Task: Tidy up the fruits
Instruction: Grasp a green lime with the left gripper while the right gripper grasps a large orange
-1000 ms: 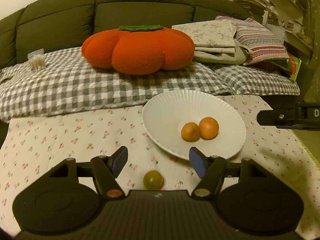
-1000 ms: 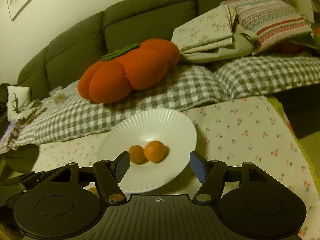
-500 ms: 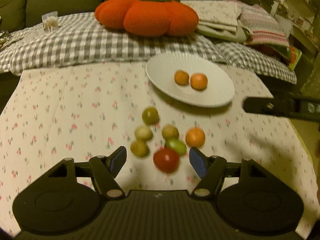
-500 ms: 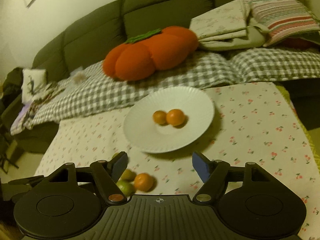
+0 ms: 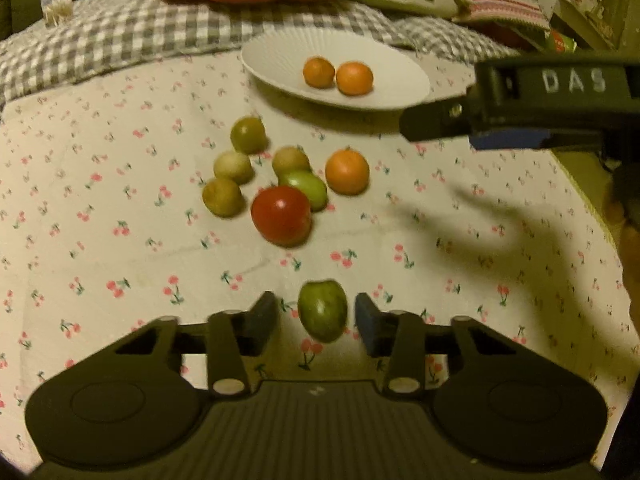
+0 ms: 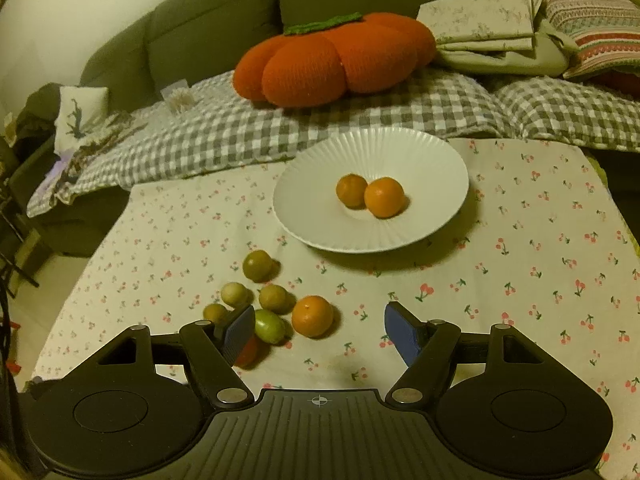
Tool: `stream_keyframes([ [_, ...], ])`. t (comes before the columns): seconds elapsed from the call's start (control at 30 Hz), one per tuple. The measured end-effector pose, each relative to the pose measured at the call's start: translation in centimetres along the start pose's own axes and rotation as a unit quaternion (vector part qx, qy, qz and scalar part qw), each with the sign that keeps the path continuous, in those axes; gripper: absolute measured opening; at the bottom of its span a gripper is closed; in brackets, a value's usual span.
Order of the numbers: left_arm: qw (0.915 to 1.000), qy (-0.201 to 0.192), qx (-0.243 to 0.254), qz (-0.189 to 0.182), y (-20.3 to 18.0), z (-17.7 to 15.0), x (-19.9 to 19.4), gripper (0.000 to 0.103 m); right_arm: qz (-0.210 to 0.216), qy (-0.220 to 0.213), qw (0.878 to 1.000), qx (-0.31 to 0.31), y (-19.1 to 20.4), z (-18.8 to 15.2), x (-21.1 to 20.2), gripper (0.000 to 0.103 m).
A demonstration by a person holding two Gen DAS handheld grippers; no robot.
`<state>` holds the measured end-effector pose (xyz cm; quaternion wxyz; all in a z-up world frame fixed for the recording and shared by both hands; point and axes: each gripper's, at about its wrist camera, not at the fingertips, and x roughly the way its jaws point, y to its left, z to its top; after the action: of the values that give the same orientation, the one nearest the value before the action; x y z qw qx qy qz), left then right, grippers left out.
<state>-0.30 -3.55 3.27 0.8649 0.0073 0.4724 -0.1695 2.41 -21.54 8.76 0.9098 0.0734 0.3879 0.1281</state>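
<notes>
Fruit scattered on cherry-print cloth (image 5: 120, 240), low table in front of dark sofa (image 6: 200, 20). White ribbed plate (image 6: 420, 152) at far side of cloth, two oranges (image 6: 370, 196) in its hollow, touching each other. Loose cluster nearer than plate, well apart from it: greenish-brown round fruit (image 5: 248, 135) farthest back, pale round fruit (image 5: 233, 167) and brownish round fruit (image 5: 223, 197) on left, tan round fruit (image 5: 291, 160) in middle touching bright green fruit (image 5: 306, 188), single orange (image 5: 347, 171) on right, red tomato (image 5: 281, 216) nearest and largest. Separate green tomato (image 5: 322, 310) alone on cloth, closer still. Left gripper (image 5: 316, 316) low over cloth, fingers spread wide, green tomato between blue pads with a gap on either side, no contact visible. Right gripper (image 6: 320, 330) spread wide too, nothing between pads; left pad overlapping red tomato and bright green fruit in right wrist view, height above them not readable. Right gripper also seen side-on in left wrist view, dark body lettered "DAS", near plate rim, shadow cast on cloth below. Beyond table: grey checked blanket (image 6: 280, 120), orange pumpkin cushion (image 6: 336, 64), folded linens (image 6: 488, 28), striped pillow (image 6: 592, 24).
</notes>
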Motion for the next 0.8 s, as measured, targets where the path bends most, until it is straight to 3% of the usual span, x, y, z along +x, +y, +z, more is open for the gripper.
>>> stream_keyframes([
  [0.03,1.0,-0.003,0.0,0.001,0.0,-0.1,0.0,0.034,-0.001,0.002,1.0,0.002,-0.1,0.0,0.1,0.073],
  [0.07,1.0,-0.004,0.003,0.0,0.0,-0.1,0.0,0.025,-0.003,0.004,1.0,0.004,-0.2,0.0,0.3,0.073],
  [0.4,0.9997,-0.013,-0.022,0.004,0.8,0.5,-0.6,0.025,-0.008,0.027,0.999,0.035,-1.3,-0.4,2.2,0.073],
  [0.8,0.9965,-0.039,-0.045,0.058,2.8,1.6,-1.5,0.025,-0.01,0.034,0.998,0.044,-0.8,-0.5,4.4,0.073],
])
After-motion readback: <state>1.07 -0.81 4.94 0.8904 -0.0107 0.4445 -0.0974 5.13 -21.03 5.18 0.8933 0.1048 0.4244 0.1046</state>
